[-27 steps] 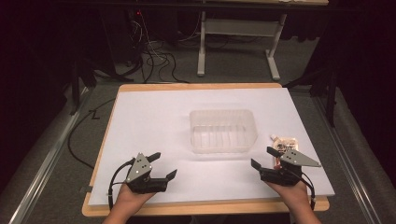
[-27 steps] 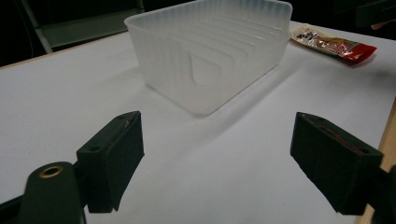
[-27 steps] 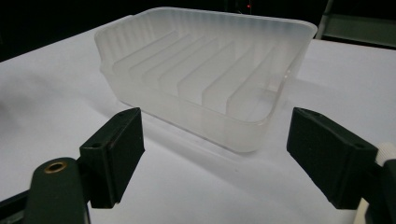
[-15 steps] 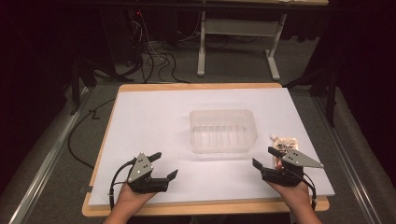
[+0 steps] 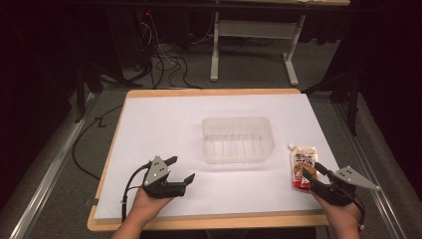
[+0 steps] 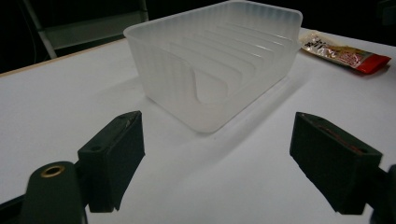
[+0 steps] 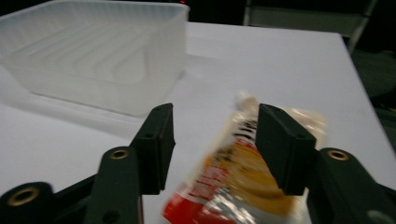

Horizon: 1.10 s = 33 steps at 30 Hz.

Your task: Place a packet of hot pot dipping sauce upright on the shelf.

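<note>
A clear ribbed plastic container (image 5: pixel 238 139) stands empty in the middle of the white sheet; it also rises ahead in the left gripper view (image 6: pixel 219 60) and at the upper left of the right gripper view (image 7: pixel 93 51). A red, white and yellow sauce pouch (image 5: pixel 302 159) lies flat to its right, and is blurred up close in the right gripper view (image 7: pixel 233 177). My right gripper (image 5: pixel 310 169) is open, its jaws low over the pouch's near end (image 7: pixel 212 135), one jaw above the pouch. My left gripper (image 5: pixel 183 168) rests open at the front left, nothing between its jaws (image 6: pixel 217 158). The pouch (image 6: pixel 343 51) lies beyond the container.
The white sheet (image 5: pixel 164 129) covers a wooden board whose front edge (image 5: pixel 209 223) is close to both hands. Beyond the table, cables (image 5: pixel 164 64) lie on the grey floor and a metal frame (image 5: pixel 215 50) stands at the back.
My right gripper has shifted to the right, so that it now sits at the near end of the pouch. The left gripper, container and pouch have stayed put.
</note>
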Available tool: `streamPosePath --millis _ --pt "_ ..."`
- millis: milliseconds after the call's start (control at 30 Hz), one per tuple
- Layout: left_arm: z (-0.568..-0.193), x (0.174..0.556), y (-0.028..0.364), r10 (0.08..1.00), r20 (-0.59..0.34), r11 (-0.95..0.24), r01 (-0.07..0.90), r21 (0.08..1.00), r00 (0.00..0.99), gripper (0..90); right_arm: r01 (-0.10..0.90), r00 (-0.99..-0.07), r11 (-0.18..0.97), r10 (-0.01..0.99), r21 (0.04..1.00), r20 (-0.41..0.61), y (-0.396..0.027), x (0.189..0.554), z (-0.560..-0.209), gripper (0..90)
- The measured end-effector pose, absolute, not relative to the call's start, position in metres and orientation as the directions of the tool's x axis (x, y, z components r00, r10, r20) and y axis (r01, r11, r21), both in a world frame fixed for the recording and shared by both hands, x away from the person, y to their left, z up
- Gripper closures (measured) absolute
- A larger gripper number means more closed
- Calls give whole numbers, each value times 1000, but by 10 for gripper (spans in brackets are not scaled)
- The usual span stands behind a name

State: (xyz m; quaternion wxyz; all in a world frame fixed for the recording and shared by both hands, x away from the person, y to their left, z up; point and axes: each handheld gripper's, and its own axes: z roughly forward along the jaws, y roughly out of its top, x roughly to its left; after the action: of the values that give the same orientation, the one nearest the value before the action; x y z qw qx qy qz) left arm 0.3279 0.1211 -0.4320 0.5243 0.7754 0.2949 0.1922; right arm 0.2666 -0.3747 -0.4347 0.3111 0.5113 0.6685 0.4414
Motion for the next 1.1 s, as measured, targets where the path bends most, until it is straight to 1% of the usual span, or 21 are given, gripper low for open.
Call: streamPosePath --millis 100,233,267,400,500,767,800,1100 --pt "-432 334 115 656 -23 -268 261 927 754 186 440 -217 79 976 895 20 -392 261 -440 624" --pt "-432 337 107 637 -31 -265 257 930 770 186 504 -115 52 993 862 7 -409 256 -449 871" --pt "-431 338 105 631 -34 -263 255 931 775 186 519 -92 42 996 854 6 -413 255 -451 900" --pt "-431 338 99 613 -26 -271 241 932 790 188 600 -44 -5 998 800 40 -428 255 -464 900" --pt "-431 338 98 607 -22 -276 237 932 795 188 647 -54 -38 994 761 95 -432 258 -475 900" --pt "-431 336 100 606 -22 -277 237 931 795 189 666 -86 -64 983 743 162 -424 262 -478 900" --pt "-432 336 100 606 -21 -279 237 931 795 189 668 -104 -76 976 740 194 -421 263 -479 900" --pt "-432 336 99 602 -19 -286 238 928 798 189 679 -230 35 959 734 168 -388 270 -479 900"
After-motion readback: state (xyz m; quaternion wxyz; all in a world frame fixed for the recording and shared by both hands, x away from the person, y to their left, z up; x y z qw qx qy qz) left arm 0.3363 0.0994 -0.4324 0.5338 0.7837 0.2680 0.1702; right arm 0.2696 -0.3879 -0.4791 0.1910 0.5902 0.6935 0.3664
